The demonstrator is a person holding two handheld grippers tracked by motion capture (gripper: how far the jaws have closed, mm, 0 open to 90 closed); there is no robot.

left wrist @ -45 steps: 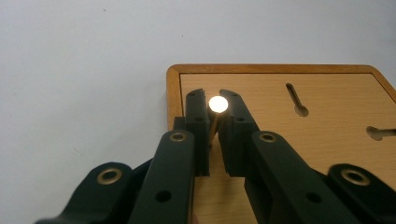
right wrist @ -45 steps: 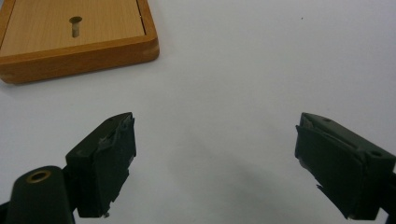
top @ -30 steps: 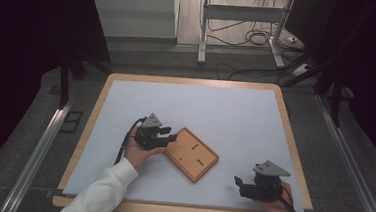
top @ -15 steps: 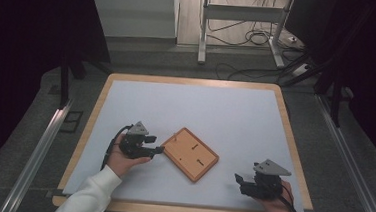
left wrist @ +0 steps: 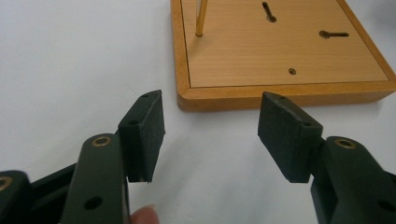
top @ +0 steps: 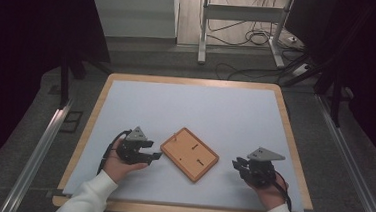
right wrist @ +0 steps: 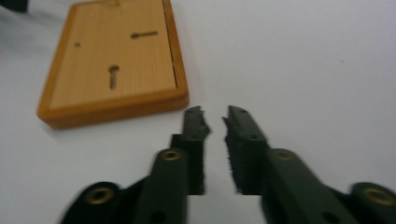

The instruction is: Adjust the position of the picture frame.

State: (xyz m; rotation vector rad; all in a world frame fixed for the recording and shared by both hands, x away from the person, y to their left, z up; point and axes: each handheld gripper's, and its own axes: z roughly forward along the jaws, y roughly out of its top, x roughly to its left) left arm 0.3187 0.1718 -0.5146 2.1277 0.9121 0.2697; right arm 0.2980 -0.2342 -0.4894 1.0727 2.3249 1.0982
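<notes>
A flat wooden board (top: 189, 154) with two keyhole slots lies at an angle on the white table top. It also appears in the left gripper view as the board (left wrist: 280, 46) and in the right gripper view as the board (right wrist: 112, 60). My left gripper (top: 155, 156) sits just left of it, pointing at its near corner; the left gripper (left wrist: 215, 130) is open, its jaws have just widened, and nothing is between them. My right gripper (top: 235, 164) rests to the board's right. The right gripper (right wrist: 215, 121) has just been closing to a narrow gap, with nothing in it.
A thin brass pin (left wrist: 200, 21) stands on the board near its left rim. The white table top (top: 200, 112) has a wooden border (top: 293, 143). Metal rails, a stand and cables lie on the floor beyond.
My left gripper has drawn back to the left, off the board's corner, and its jaws have spread. My right gripper's jaws have narrowed. The board has stayed in place.
</notes>
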